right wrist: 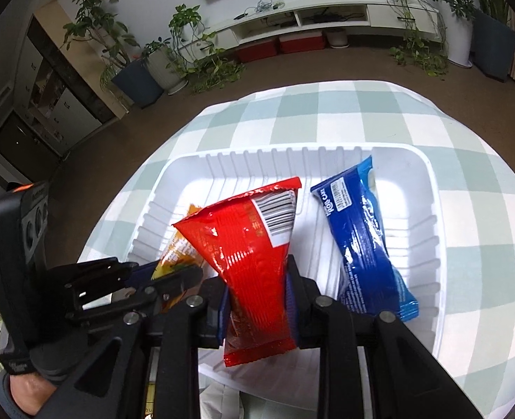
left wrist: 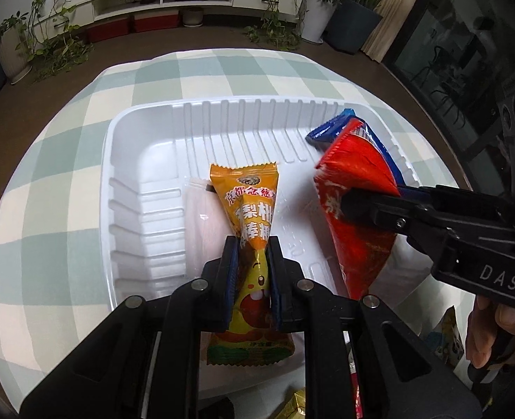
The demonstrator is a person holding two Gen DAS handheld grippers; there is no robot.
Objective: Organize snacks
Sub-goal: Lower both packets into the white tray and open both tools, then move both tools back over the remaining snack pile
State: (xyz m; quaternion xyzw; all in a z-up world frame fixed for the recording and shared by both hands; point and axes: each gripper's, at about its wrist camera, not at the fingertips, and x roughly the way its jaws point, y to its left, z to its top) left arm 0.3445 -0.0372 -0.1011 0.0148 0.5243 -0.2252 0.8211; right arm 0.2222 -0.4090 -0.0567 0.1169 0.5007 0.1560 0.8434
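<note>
"DAS" on the right gripper (left wrist: 372, 206); "ROLL CAKE" on the blue packet (right wrist: 362, 241).

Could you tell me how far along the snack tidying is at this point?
Done: a blue packet already lies in the white tray. In hand: the left gripper is shut on an orange packet and the right gripper on a red packet, both held over the tray, not yet released. Left: at least one more wrapper lies outside the tray near the front edge.
</note>
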